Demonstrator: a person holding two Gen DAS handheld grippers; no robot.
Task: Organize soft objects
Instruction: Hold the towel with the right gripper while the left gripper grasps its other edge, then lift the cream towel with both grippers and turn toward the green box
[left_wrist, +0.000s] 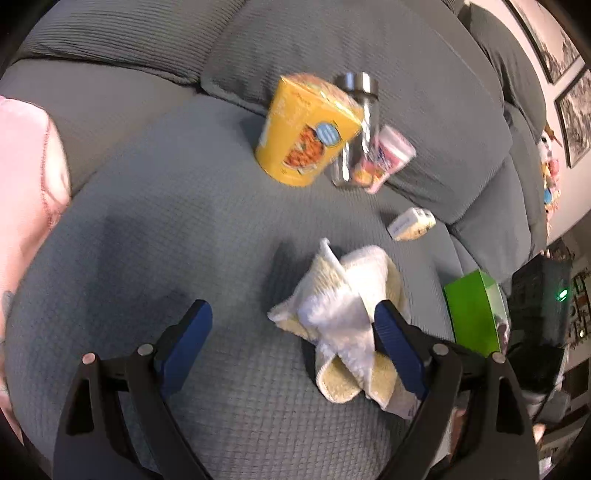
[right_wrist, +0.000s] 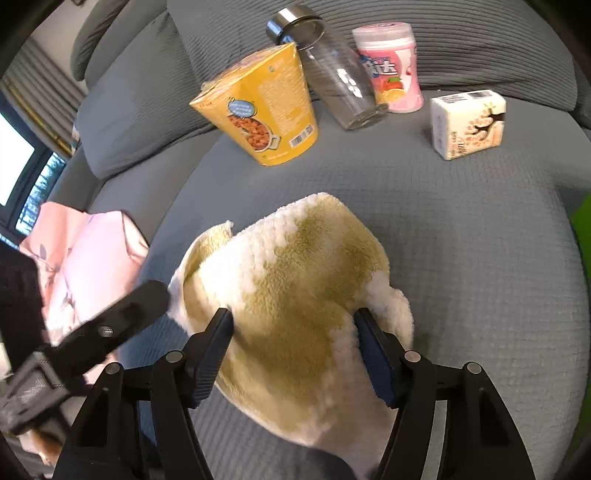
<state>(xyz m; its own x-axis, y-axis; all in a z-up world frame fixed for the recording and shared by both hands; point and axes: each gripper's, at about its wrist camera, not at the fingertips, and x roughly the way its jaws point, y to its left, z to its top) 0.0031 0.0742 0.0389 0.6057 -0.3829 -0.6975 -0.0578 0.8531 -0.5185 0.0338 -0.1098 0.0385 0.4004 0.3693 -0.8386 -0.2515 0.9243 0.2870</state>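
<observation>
A crumpled yellow and white fleece cloth lies on the grey sofa seat. My left gripper is open above the seat, its right finger beside the cloth's right edge. In the right wrist view the same cloth lies between the fingers of my right gripper, which is open over it. The left gripper's black finger shows at the cloth's left. A pink fabric item lies on the seat to the left; it also shows in the left wrist view.
At the back of the seat stand a tilted yellow noodle cup, a clear bottle, a pink canister and a small tissue pack. A green box sits at the seat's right edge. Back cushions rise behind.
</observation>
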